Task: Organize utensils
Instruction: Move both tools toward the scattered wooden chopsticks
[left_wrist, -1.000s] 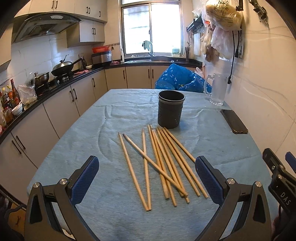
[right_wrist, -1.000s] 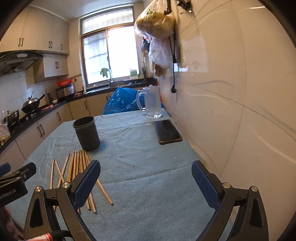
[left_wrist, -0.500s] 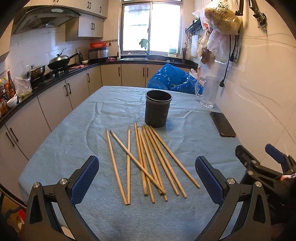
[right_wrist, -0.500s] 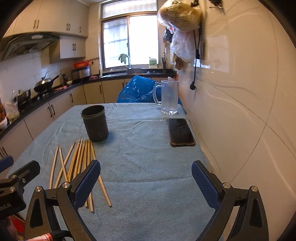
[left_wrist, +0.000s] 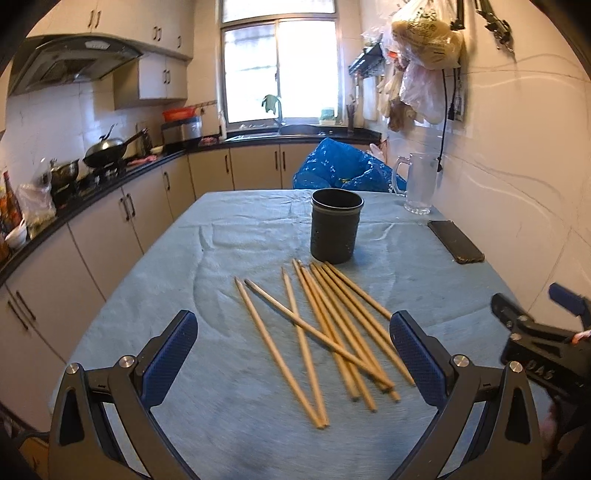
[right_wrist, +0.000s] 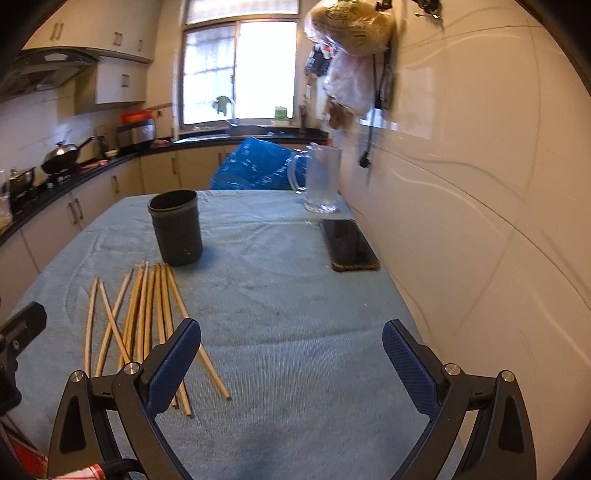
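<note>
Left wrist: chopsticks (left_wrist: 325, 332) between spread left claw (left_wrist: 293, 354) fingers.

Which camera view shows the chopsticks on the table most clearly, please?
The left wrist view: the chopsticks lie almost centred, nearly every one visible end to end. In the right wrist view they sit far left, foreshortened, their near ends hidden behind the right tool's finger.

Left black two-finger gripper with blue ribbed pads (left_wrist: 293, 354): jaws spread wide, nothing between them, held low and level above the surface. Right black gripper with blue textured pads (right_wrist: 291, 358): jaws likewise wide apart and empty, pointing forward. Right gripper's body visible at the left view's right edge, just beside.
</note>
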